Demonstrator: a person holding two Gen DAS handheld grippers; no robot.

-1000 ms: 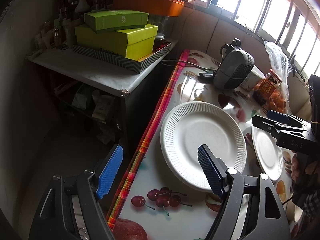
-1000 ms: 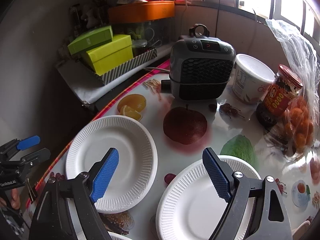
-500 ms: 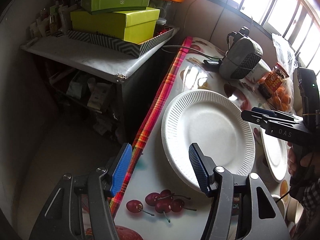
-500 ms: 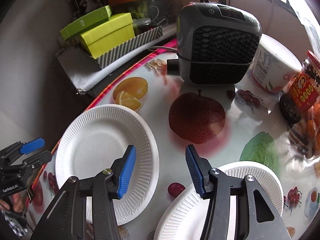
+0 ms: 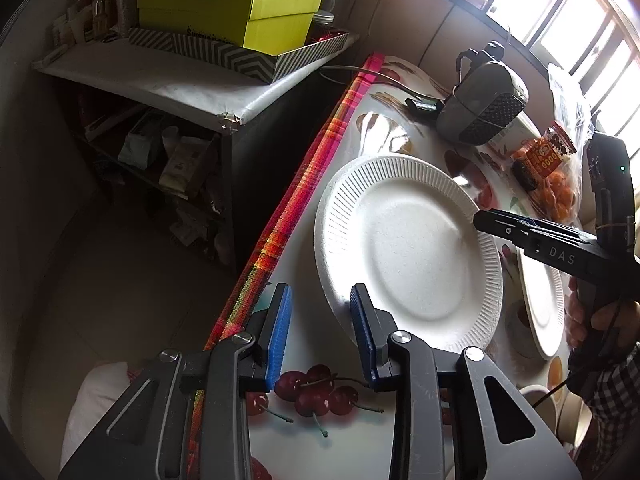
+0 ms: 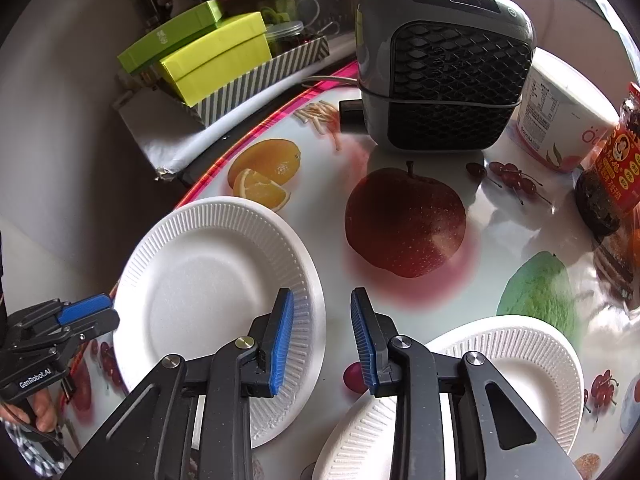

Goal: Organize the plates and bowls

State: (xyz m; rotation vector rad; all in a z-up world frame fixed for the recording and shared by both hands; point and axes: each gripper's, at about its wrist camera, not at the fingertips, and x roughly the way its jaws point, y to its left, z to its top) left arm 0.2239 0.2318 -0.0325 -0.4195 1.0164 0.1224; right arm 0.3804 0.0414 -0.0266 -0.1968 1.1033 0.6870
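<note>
Stacking is not yet showing: you are looking at two white paper plates lying apart on the fruit-print tabletop (image 6: 404, 148). The left paper plate (image 6: 216, 288) is sitting at nine o'clock, the right paper plate (image 6: 520, 364) at four o'clock. Your left gripper (image 5: 320, 332) is closing narrow around the left plate's near rim at six o'clock, fingers not yet pressing. Your right gripper (image 6: 322, 338) is closing too, straddling that same plate's three o'clock rim without pinching. No bowl is clearly showing, so lifting, nesting and sorting are all remaining.
</note>
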